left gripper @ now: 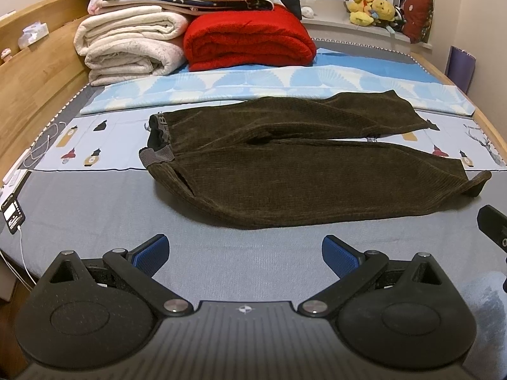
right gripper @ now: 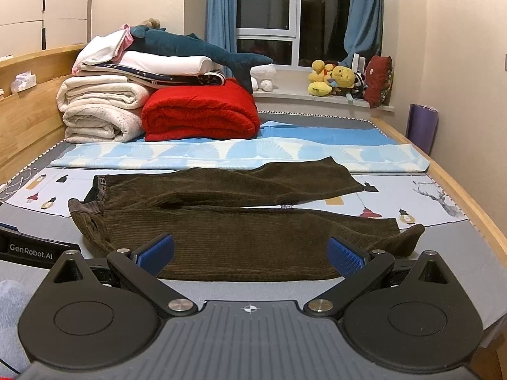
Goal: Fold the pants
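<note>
My left fingers (left gripper: 245,255) are spread apart over bare grey bed (left gripper: 95,209), holding nothing; my right fingers (right gripper: 250,255) are apart too, empty, with the near hem of the pants (right gripper: 221,240) just in front of them. The pants lie flat across the middle of the bed, long axis running side to side, waistband (left gripper: 158,155) toward the headboard edge, cuffs (left gripper: 475,183) toward the opposite edge. I judge my right hand the nearer one, the left well short of the cloth
</note>
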### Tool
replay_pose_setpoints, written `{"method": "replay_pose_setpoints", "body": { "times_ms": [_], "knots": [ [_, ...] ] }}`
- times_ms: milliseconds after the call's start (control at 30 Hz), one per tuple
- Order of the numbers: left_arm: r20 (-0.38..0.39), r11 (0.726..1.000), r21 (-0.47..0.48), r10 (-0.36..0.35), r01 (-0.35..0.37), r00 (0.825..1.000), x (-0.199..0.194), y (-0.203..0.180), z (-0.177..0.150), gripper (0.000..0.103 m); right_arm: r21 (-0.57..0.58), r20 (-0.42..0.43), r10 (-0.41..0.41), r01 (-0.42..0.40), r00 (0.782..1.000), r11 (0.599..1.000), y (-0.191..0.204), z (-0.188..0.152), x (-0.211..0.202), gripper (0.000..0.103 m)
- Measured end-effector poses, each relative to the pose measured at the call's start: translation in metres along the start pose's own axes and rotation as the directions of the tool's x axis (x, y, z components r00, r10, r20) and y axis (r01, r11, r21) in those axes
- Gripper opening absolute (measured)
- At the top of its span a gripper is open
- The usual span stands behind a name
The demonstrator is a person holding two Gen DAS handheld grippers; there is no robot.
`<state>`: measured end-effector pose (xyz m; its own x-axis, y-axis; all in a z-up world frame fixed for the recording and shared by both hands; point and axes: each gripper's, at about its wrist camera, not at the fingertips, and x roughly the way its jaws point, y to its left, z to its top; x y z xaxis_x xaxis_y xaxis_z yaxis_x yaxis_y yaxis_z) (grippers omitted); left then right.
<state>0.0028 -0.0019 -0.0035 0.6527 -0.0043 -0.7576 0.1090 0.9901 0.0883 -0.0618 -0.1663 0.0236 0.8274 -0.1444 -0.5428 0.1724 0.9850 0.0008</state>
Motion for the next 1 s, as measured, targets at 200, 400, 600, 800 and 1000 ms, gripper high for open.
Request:
{"method": "replay_pose_setpoints", "body": {
  "times_ms": [200,400,600,800,1000],
  "knots": [
    [-0.023,1.0,-0.008,-0.01,0.009,1.0,0.012,0.003,0.001,0.103,0.027,-0.003,0.006,-0.006,1.0,1.0,-0.004,-0.002,0.007,0.102],
    [-0.051,0.998,-0.048,-0.033,0.031,0.998,0.04,0.013,0.006,0.103,0.116,-0.015,0.004,-0.003,1.0,0.993,-0.025,-0.007,0.028,0.102],
    [-0.095,0.987,-0.157,-0.051,0.035,0.994,0.099,0.038,0.019,0.103,0.318,-0.056,-0.026,0.042,0.998,0.947,-0.081,-0.017,0.067,0.102],
    [-0.115,0.953,-0.304,-0.022,-0.014,0.993,0.176,0.077,0.039,0.103,0.663,-0.078,-0.121,0.142,0.99,0.735,-0.184,-0.034,0.121,0.102],
    [-0.135,0.899,-0.427,0.038,-0.092,0.99,0.252,0.117,0.062,0.102,0.842,-0.183,-0.182,0.249,0.966,0.478,-0.266,-0.058,0.201,0.102]
  ]
}}
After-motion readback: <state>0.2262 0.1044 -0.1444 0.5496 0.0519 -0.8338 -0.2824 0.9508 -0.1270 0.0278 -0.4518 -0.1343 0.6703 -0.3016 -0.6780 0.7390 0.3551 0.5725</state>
